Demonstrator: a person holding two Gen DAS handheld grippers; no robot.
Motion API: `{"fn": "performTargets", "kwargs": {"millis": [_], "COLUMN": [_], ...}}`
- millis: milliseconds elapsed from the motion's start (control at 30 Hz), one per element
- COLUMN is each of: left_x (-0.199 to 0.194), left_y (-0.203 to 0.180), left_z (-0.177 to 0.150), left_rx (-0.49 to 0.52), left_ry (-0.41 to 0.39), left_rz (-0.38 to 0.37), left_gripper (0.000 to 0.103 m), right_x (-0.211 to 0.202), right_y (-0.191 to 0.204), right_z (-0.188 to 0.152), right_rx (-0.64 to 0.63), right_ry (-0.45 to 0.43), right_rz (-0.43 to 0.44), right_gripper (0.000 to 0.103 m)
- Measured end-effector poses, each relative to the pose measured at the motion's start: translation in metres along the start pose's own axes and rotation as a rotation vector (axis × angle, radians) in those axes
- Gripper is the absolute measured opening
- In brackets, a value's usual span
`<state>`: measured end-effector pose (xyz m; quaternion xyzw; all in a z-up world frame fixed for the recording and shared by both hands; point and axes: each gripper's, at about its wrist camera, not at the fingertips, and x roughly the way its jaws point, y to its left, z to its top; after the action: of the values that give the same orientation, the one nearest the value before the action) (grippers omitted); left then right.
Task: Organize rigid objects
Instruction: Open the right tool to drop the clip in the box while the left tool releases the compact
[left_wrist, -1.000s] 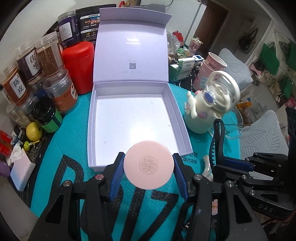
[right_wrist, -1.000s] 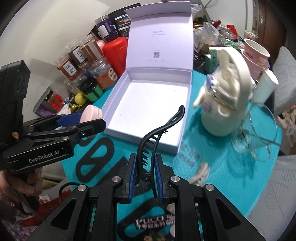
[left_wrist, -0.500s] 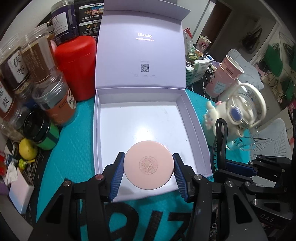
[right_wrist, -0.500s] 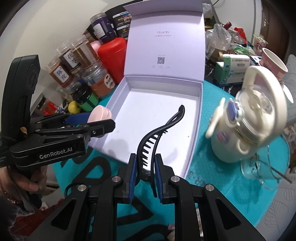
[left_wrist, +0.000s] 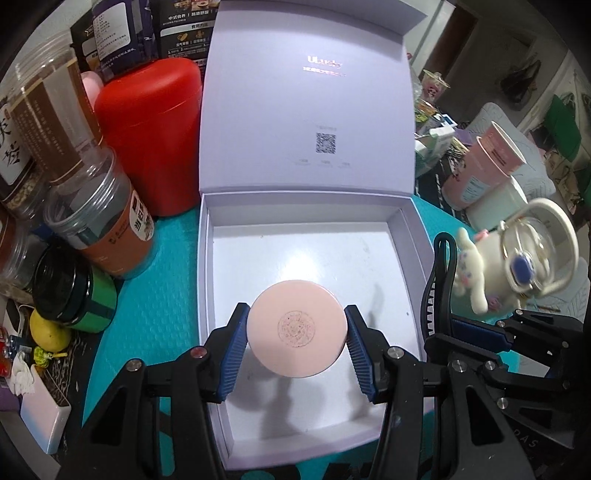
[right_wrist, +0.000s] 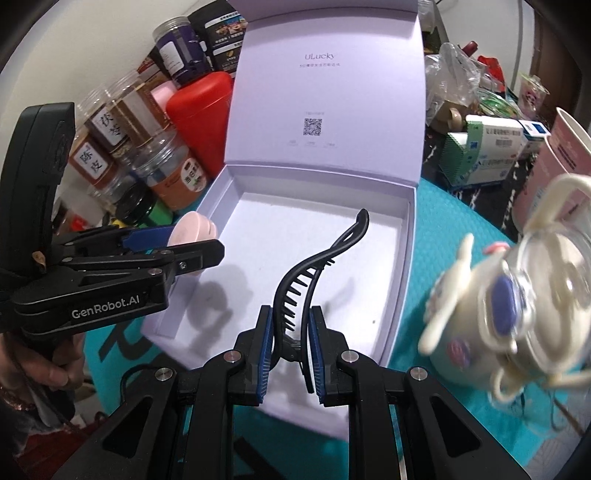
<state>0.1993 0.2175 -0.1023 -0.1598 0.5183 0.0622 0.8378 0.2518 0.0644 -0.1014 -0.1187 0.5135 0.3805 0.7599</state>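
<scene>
My left gripper (left_wrist: 297, 343) is shut on a round pink compact (left_wrist: 297, 328) and holds it over the near half of an open lavender box (left_wrist: 402, 225), above its white floor. The compact also shows in the right wrist view (right_wrist: 192, 230). My right gripper (right_wrist: 291, 328) is shut on a black hair claw clip (right_wrist: 314, 266), held upright over the box (right_wrist: 410, 236) near its front right part. The clip shows at the right in the left wrist view (left_wrist: 441, 273). The box lid stands open at the back.
A red canister (left_wrist: 151, 133) and several jars (left_wrist: 107, 225) stand left of the box. A cream bottle with a handle (left_wrist: 517, 262) and pink cups (left_wrist: 484, 166) stand right. The teal mat (left_wrist: 166, 266) covers the table. A lemon (left_wrist: 48, 332) lies at far left.
Both grippers have moved forward over the box with their objects. The compact and the clip now hang above the box floor instead of its front edge.
</scene>
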Motion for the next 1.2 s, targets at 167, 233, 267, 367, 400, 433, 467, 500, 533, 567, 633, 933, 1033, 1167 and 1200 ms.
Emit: {"fn": "performTargets", "kwargs": {"millis": [167, 233, 267, 367, 400, 433, 467, 500, 533, 567, 633, 933, 1033, 1167, 1200], "left_x": [0.009, 0.013, 0.015, 0.023, 0.026, 0.029, 0.031, 0.033, 0.036, 0.037, 0.040, 0.050, 0.055, 0.052, 0.050], "left_y": [0.000, 0.001, 0.002, 0.005, 0.006, 0.008, 0.009, 0.010, 0.010, 0.009, 0.008, -0.004, -0.007, -0.010, -0.010], "left_z": [0.012, 0.018, 0.020, 0.029, 0.031, 0.033, 0.035, 0.037, 0.039, 0.040, 0.042, 0.042, 0.042, 0.040, 0.039], "left_rx": [0.004, 0.006, 0.005, 0.000, -0.004, -0.010, -0.014, -0.018, -0.019, -0.018, -0.007, 0.034, 0.042, 0.039, 0.038], "left_ry": [-0.017, -0.021, -0.021, -0.010, -0.010, -0.011, -0.011, -0.009, -0.006, -0.005, -0.004, 0.013, 0.048, 0.056, 0.054], "left_rz": [0.019, 0.029, 0.035, 0.056, 0.066, 0.073, 0.077, 0.082, 0.087, 0.091, 0.105, 0.128, 0.143, 0.158, 0.160], "left_gripper": [0.051, 0.051, 0.051, 0.051, 0.051, 0.051, 0.051, 0.051, 0.051, 0.051, 0.051, 0.051, 0.051, 0.052, 0.054], "right_x": [0.010, 0.014, 0.015, 0.022, 0.026, 0.027, 0.030, 0.032, 0.035, 0.036, 0.040, 0.044, 0.045, 0.039, 0.037], "right_y": [-0.003, -0.004, -0.004, -0.005, -0.006, -0.006, -0.008, -0.009, -0.011, -0.012, -0.013, -0.014, -0.013, -0.015, -0.016], "right_z": [0.009, 0.013, 0.014, 0.018, 0.019, 0.021, 0.022, 0.023, 0.024, 0.025, 0.028, 0.033, 0.033, 0.031, 0.030], "right_rx": [-0.008, -0.013, -0.014, -0.022, -0.022, -0.021, -0.018, -0.015, -0.014, -0.013, -0.013, -0.015, -0.015, -0.012, -0.007], "right_ry": [-0.006, -0.003, -0.003, -0.006, -0.005, -0.004, -0.005, -0.005, -0.006, -0.007, -0.008, -0.008, 0.001, 0.003, 0.001], "right_rz": [-0.006, -0.005, -0.005, -0.002, -0.003, -0.002, -0.001, 0.000, 0.001, 0.000, -0.002, -0.013, -0.023, -0.051, -0.050], "right_gripper": [0.019, 0.019, 0.019, 0.019, 0.019, 0.019, 0.019, 0.019, 0.019, 0.019, 0.019, 0.019, 0.020, 0.037, 0.037]}}
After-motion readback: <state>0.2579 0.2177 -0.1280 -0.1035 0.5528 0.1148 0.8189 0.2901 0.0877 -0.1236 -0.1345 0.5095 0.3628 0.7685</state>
